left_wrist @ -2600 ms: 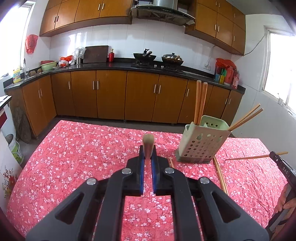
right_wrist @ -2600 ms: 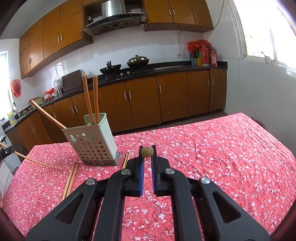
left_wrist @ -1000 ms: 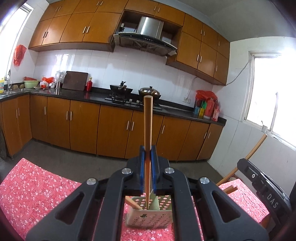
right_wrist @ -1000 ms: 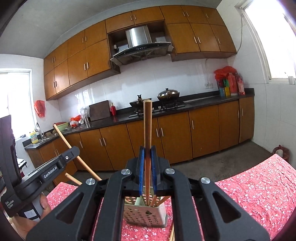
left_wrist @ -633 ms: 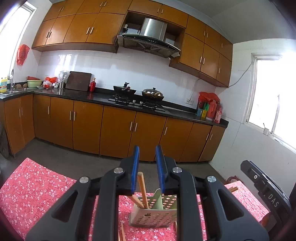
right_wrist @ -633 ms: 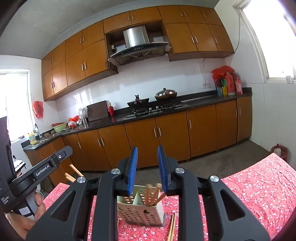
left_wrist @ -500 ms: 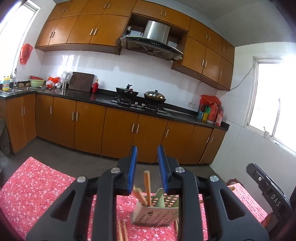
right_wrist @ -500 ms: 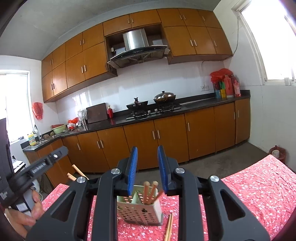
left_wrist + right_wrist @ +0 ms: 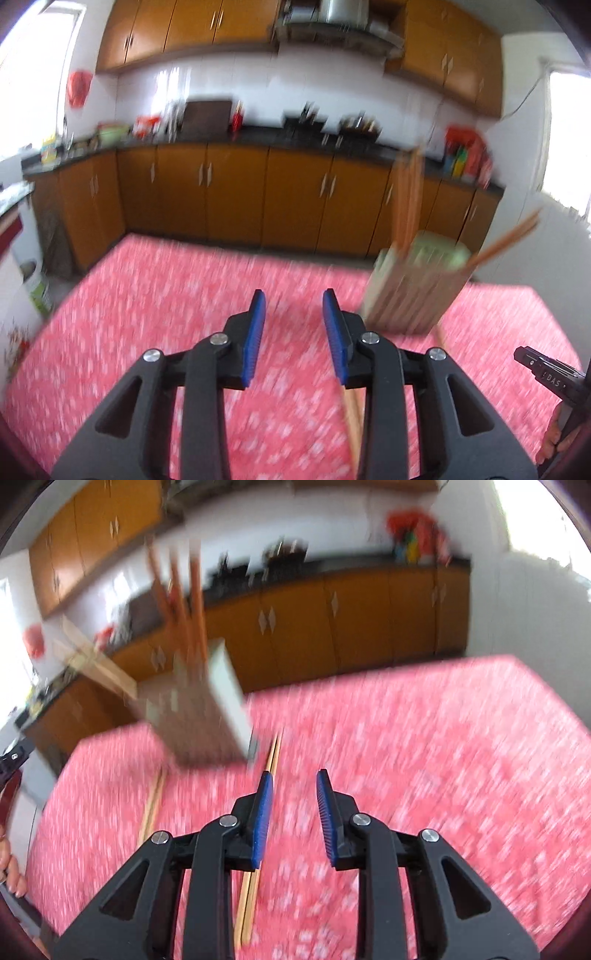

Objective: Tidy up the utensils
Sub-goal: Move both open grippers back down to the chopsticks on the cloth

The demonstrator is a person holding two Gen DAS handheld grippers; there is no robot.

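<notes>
A kitchen lined with orange-brown cabinets and a dark countertop frames our view, both frames smeared by motion. In front of us lies a table under a red floral cloth. Our left gripper hangs over it, its blue pads apart and spreading, with nothing between them. Ahead and to its right stands the pale green utensil holder, chopsticks rising from it and one leaning out to the right. Loose chopsticks lie on the cloth beside that gripper's right finger. Our right gripper has its jaws apart but narrowing, also empty; a pair of chopsticks on the cloth passes under its left finger, toward the holder. A hand shows at the right view's left edge.
</notes>
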